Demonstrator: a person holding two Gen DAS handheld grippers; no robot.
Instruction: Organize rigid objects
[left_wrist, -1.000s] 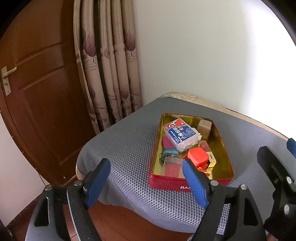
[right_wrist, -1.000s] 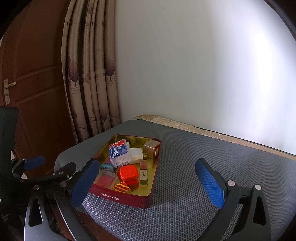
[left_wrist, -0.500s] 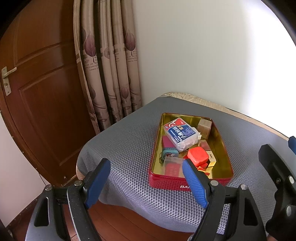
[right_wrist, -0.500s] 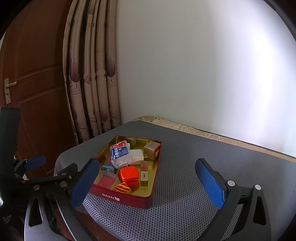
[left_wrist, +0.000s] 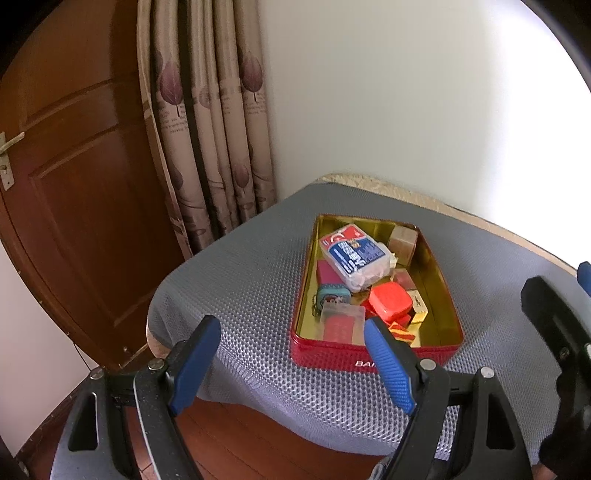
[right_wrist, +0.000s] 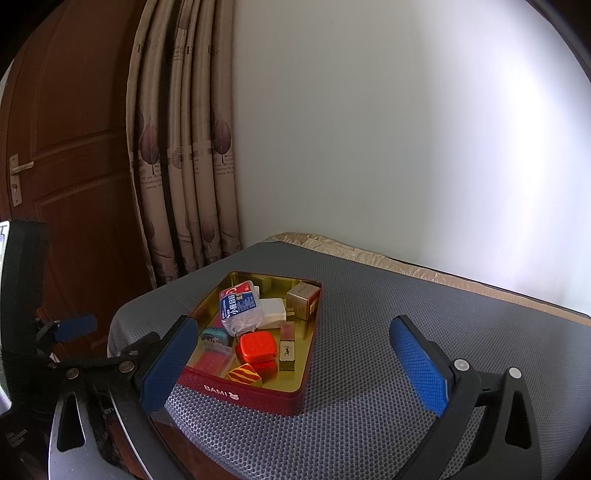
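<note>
Both grippers are hovering wide apart and empty: the left gripper (left_wrist: 291, 354) and right gripper (right_wrist: 295, 362). Ahead of them, a red tin (right_wrist: 258, 397) of small objects is sitting on a grey mat (right_wrist: 369, 406). Only the right wrist view is showing a white plug (right_wrist: 273, 310) inside, beside the blue-labelled case (right_wrist: 238, 304).

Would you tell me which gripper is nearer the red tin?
Left, slightly. The left gripper hovers open at the red tin's near-left corner; the right gripper hovers open off its right side.
</note>
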